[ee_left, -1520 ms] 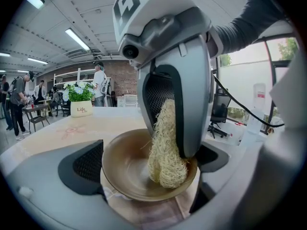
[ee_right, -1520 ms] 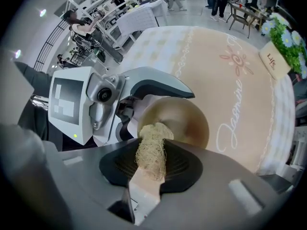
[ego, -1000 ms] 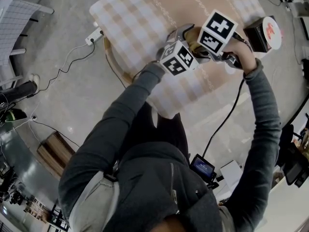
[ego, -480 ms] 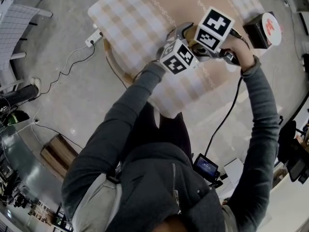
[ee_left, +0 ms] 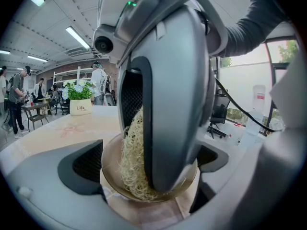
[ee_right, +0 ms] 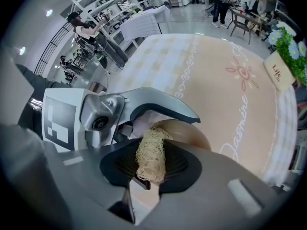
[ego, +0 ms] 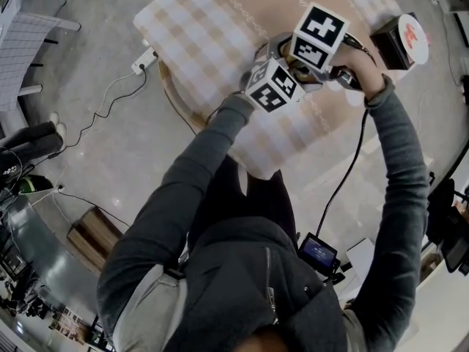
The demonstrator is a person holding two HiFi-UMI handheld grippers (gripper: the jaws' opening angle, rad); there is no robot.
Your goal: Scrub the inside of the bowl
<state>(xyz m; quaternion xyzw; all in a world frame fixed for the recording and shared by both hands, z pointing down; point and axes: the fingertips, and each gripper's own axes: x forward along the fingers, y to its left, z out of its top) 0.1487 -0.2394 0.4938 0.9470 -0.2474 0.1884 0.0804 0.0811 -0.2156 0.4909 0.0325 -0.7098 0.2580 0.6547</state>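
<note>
My right gripper [ee_right: 151,164] has slid a little farther across the bench [ego: 198,35] since a second ago; my left gripper [ee_left: 146,159] has hardly stirred. The bench wears a cloth, checked at the edges and plain beige down the middle with stitched flowers. Around it lies a grey floor [ego: 110,145] with a white power strip [ego: 144,61] and a trailing cable. The room is a wide hall under strip lights [ee_left: 79,36], with people at tables far back and a flower pot [ee_left: 80,107] on the bench's far end.

My left jaws stand one on each side of the bowl [ee_right: 192,133], closed against it. The brown bowl sits low over the checked part of the cloth, mouth upward and tipped slightly toward my left camera; I cannot tell whether it rests on the cloth. My right jaws pinch a pale, stringy scrubber [ee_left: 132,162]. The wad stands lengthwise along those jaws, upright, its lower end down inside the bowl against the inner wall.
</note>
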